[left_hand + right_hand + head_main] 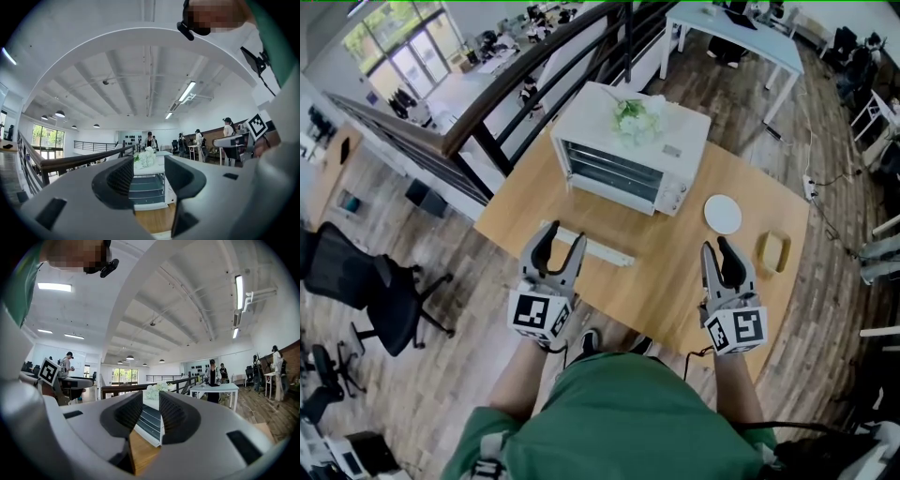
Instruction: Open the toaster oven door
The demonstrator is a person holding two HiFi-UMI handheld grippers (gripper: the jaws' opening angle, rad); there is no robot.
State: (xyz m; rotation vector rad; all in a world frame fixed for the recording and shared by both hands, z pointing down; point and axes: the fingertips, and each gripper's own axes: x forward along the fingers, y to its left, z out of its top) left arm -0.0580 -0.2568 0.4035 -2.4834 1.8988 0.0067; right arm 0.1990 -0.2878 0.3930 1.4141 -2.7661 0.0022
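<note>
A white toaster oven (630, 148) stands at the far side of the wooden table (675, 272), with white flowers (636, 117) on top. Its racks show through the front. A long white bar (587, 245) lies flat in front of it; whether this is the edge of the lowered door I cannot tell. My left gripper (560, 236) hovers just short of that bar, jaws wide apart and empty. My right gripper (716, 246) hangs over the table's near right, jaws a little apart and empty. The oven (146, 185) shows between the left jaws and, as the oven (151, 420), between the right jaws.
A white plate (723, 214) and a tan ring-shaped thing (773, 251) lie right of the oven. A dark railing (534, 66) runs behind the table. A black office chair (356, 281) stands on the floor to the left, and a white desk (736, 37) behind.
</note>
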